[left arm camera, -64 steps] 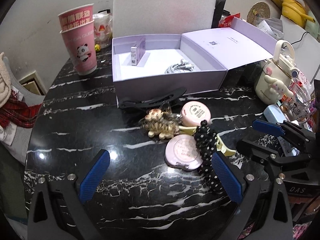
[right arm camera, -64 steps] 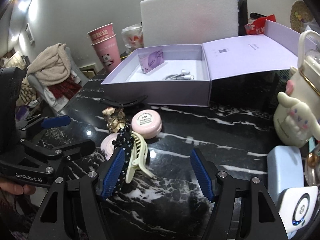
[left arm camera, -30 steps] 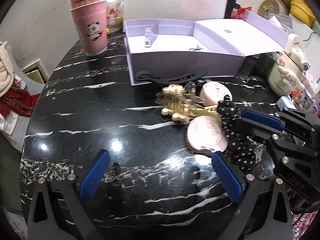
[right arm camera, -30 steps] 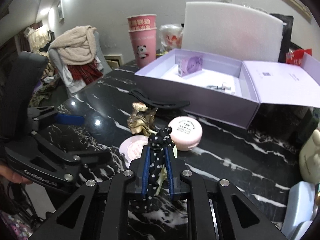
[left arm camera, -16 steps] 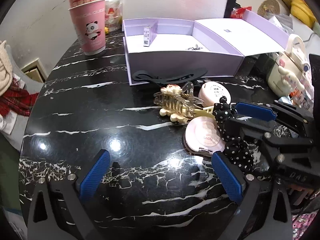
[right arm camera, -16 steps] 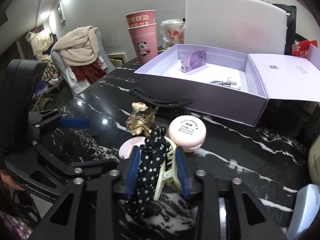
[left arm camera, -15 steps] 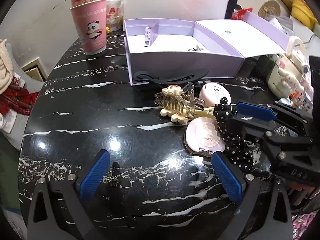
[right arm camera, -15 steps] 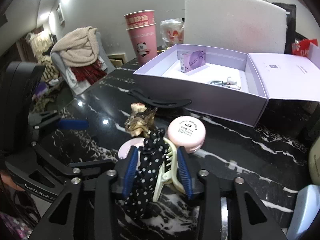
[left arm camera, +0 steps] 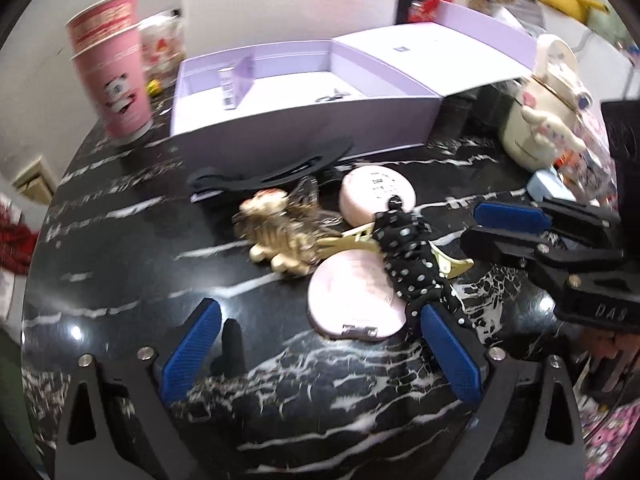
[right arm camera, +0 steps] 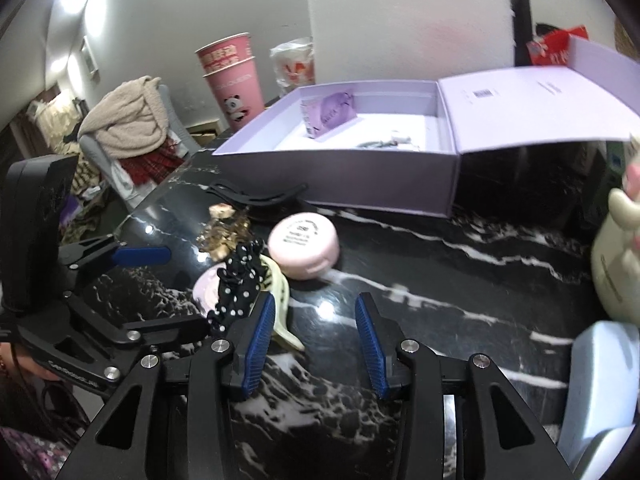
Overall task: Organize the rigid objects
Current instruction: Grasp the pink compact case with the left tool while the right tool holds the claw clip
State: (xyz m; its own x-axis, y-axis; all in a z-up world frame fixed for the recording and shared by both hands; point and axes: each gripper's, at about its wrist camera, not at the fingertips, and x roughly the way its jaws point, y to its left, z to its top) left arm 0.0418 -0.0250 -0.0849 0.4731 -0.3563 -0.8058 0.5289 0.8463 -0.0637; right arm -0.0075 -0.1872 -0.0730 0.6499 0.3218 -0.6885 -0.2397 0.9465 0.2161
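Polka-dot clip (right arm camera: 240,280) released since before — both tongs (right arm camera: 316,332) (left arm camera: 320,340) agape, bare marble (right arm camera: 440,280) rightward.

Glossy black marble-look tabletop (left arm camera: 120,248) with white veins, mirroring the lamps. Matt lilac cardboard box (left arm camera: 304,136). Smooth, faintly shiny pink plastic compacts (left arm camera: 352,300). Soft polka-dot cloth on a cream plastic claw clip (right arm camera: 240,280). Ribbed matt blue pads (right arm camera: 260,336) on black plastic, probably rubber. Paper cups (left arm camera: 112,80).
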